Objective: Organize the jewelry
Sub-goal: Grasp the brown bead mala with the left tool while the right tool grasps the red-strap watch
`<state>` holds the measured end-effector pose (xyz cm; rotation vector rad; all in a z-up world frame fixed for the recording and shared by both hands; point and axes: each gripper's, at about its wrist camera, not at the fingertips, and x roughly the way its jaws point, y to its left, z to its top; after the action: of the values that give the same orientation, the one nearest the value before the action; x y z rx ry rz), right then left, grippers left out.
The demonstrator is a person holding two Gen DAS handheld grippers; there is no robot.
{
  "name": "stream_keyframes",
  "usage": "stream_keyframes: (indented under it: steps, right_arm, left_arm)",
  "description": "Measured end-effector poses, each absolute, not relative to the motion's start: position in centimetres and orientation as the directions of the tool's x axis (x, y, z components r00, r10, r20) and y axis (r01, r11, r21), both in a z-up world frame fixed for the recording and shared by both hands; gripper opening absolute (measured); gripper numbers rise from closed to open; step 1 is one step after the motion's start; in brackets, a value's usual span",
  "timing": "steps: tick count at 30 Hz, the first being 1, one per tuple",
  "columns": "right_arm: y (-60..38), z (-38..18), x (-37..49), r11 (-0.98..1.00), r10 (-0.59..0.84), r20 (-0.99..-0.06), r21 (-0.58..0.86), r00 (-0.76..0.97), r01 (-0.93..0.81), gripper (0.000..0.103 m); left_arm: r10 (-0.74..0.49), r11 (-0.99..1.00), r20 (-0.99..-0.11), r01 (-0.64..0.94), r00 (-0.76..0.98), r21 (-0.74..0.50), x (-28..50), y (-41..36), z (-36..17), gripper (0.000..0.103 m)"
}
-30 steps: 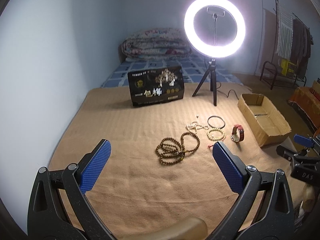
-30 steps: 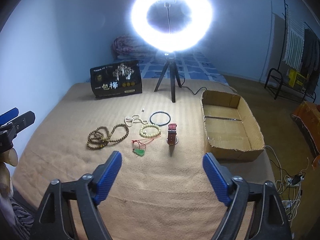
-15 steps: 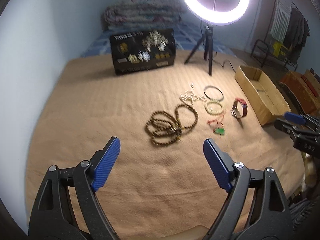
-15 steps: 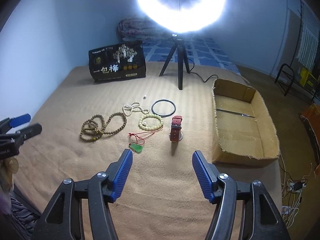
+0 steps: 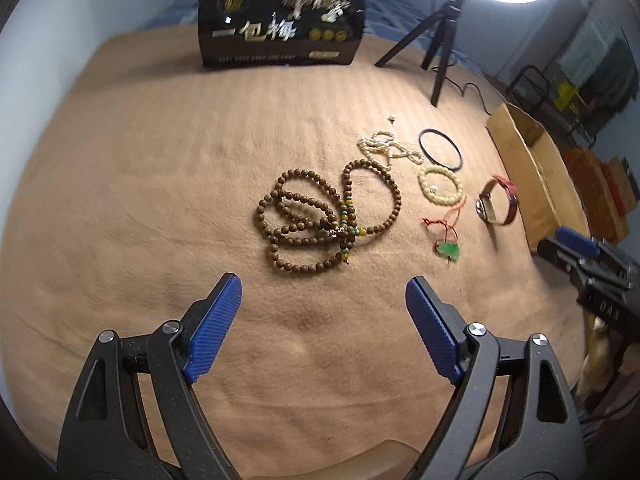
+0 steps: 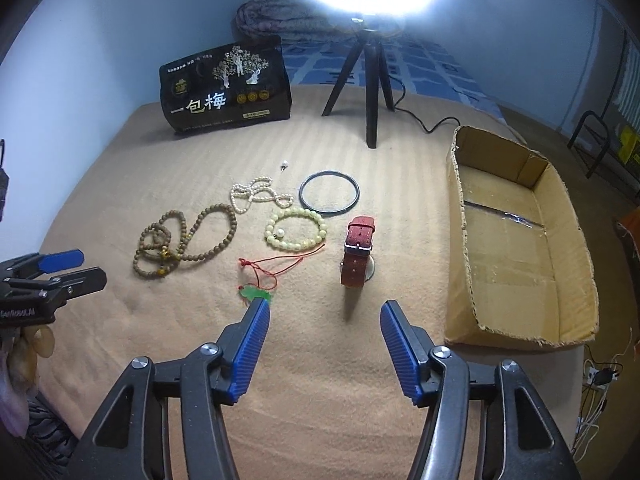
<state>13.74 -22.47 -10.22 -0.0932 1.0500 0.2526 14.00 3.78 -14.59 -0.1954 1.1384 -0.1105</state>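
We are seeing the cardboard box (image 6: 520,240) sitting at the blanket's (image 5: 120,200) right edge. Our left gripper (image 5: 324,312) is hovering wide open, holding nothing, just short of the brown bead necklace (image 5: 320,220). Our right gripper (image 6: 324,322) is gaping empty, the red watch (image 6: 358,256) lying ahead between its 2 fingers, the green pendant (image 6: 254,293) touching its left fingertip.

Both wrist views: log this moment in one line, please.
left gripper: open, facing brown bead necklace | right gripper: open, facing red watch | cardboard box: no jewelry inside
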Motion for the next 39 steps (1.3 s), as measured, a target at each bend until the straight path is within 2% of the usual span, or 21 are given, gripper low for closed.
stream_keyframes:
  steps: [11, 18, 26, 32, 34, 35, 39]
  right_arm:
    - [-21.0, -11.9, 17.4, 0.971, 0.133, -0.884, 0.026, 0.448, -0.237, 0.060]
    - [-21.2, -12.9, 19.0, 0.977, 0.121, -0.893, 0.031, 0.432, -0.210, 0.060]
    - [-21.2, -13.5, 20.2, 0.979, 0.115, -0.897, 0.030, 0.427, -0.201, 0.057]
    - [-21.0, -14.0, 20.7, 0.978, 0.095, -0.902, 0.006, 0.422, -0.207, 0.051]
    - [-21.0, -14.3, 20.8, 0.978, 0.088, -0.905, 0.000, 0.416, -0.207, 0.046]
    - [-21.0, -14.4, 20.9, 0.979, 0.081, -0.908, -0.006, 0.411, -0.205, 0.044]
    - [-21.3, -14.8, 21.1, 0.980, 0.075, -0.913, -0.007, 0.402, -0.198, 0.032]
  left_arm:
    - [-0.212, 0.947, -0.914, -0.158, 0.345, -0.279, 18.3, 4.5, -17.6, 0.087]
    - [-0.153, 0.946, -0.937, -0.228, 0.313, -0.231, 20.4, 5.2, -19.6, 0.087]
    - [-0.105, 0.962, -0.954, -0.216, 0.280, -0.169, 21.6, 3.6, -21.2, 0.088]
    - [-0.037, 0.977, -0.956, -0.189, 0.292, -0.095, 22.4, 2.3, -21.7, 0.089]
    - [-0.027, 0.979, -0.955, -0.187, 0.297, -0.086, 22.6, 2.1, -21.8, 0.089]
    - [-0.022, 0.979, -0.954, -0.188, 0.300, -0.082, 22.7, 2.1, -21.7, 0.087]
    - [-0.011, 0.975, -0.948, -0.207, 0.319, -0.081, 23.4, 2.1, -21.7, 0.068]
